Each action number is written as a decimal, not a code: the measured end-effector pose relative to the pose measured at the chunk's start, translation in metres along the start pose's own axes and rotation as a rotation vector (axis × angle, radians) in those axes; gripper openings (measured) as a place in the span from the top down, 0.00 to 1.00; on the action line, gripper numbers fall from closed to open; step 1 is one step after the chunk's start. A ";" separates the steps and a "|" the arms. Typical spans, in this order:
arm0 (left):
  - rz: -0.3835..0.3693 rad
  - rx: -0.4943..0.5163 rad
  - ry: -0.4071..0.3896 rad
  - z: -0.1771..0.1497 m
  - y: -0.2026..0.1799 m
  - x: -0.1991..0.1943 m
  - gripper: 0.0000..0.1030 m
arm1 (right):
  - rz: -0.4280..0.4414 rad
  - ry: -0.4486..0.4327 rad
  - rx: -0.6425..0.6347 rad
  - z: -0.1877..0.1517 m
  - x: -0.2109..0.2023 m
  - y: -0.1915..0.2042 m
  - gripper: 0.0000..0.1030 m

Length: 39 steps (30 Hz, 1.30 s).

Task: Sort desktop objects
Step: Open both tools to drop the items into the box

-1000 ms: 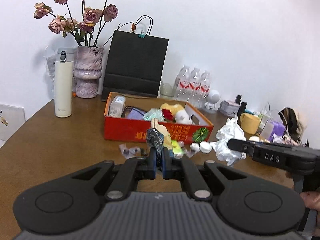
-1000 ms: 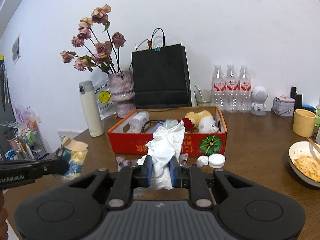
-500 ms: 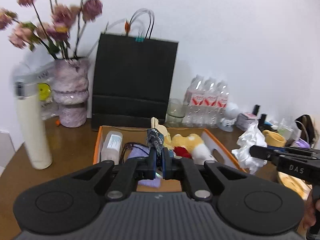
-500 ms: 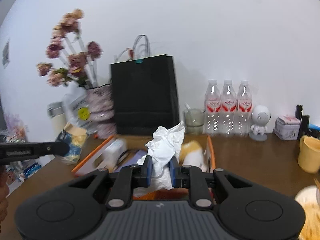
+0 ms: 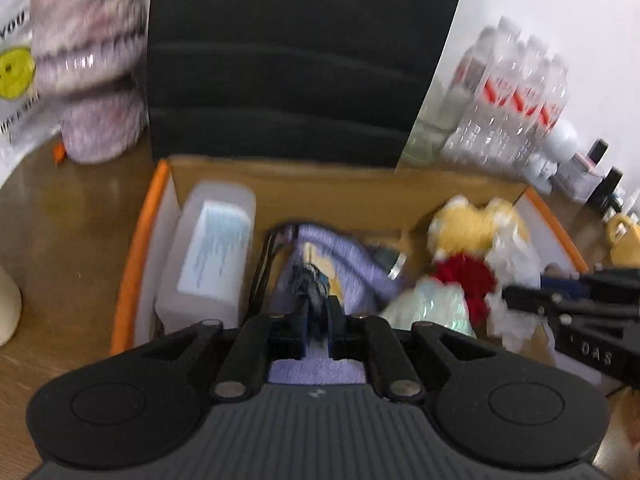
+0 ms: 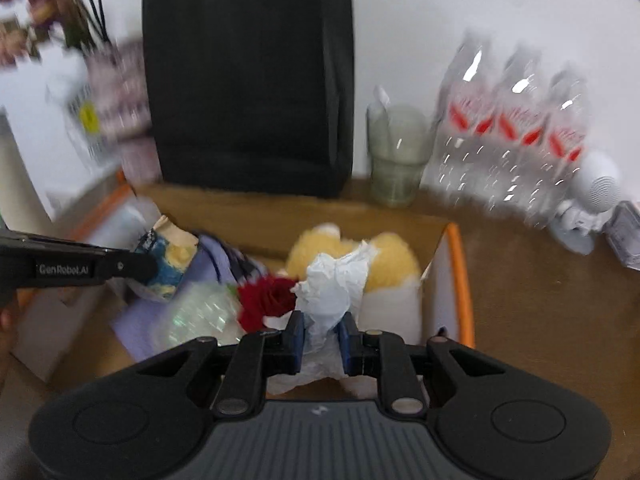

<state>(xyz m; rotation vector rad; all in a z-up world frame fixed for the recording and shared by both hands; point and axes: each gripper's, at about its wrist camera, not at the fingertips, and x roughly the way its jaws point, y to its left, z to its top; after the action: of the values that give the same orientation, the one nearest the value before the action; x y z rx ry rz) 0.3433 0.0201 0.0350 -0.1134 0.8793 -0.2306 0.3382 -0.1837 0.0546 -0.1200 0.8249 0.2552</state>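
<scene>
An orange cardboard box [image 5: 132,256] lies right below both grippers. It holds a clear plastic container [image 5: 212,256], a purple cloth [image 5: 352,264], a yellow plush toy [image 5: 476,224] and a red rose [image 6: 268,300]. My left gripper [image 5: 318,312] is shut on a crumpled blue and yellow wrapper [image 5: 310,280] over the purple cloth. My right gripper [image 6: 322,336] is shut on a crumpled white tissue [image 6: 336,284] above the plush toy, near the box's right wall [image 6: 462,280]. Each gripper shows at the edge of the other's view.
A black paper bag [image 5: 296,60] stands against the box's far side. A pinkish vase [image 5: 92,60] is to its left. On the right are water bottles [image 6: 516,132], a glass [image 6: 396,152] and a white robot figure [image 6: 592,208]. Brown tabletop [image 6: 540,300] surrounds the box.
Both grippers have travelled forward from in front of the box to over its inside and tilted downward, still carrying the wrapper and the tissue.
</scene>
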 end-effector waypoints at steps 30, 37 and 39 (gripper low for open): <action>0.251 0.045 -0.320 -0.079 -0.046 -0.166 0.00 | -0.010 -0.101 0.130 -0.036 -0.133 0.025 0.22; 0.216 0.044 -0.488 -0.132 -0.056 -0.197 0.00 | -0.047 -0.401 0.134 -0.096 -0.174 0.046 0.10; 0.211 0.027 -0.501 -0.146 -0.055 -0.204 0.00 | -0.054 -0.427 0.141 -0.112 -0.180 0.048 0.09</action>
<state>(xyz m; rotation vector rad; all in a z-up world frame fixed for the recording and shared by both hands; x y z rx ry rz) 0.0964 0.0165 0.1061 -0.0479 0.3847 -0.0118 0.1287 -0.1921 0.1118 0.0452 0.4124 0.1625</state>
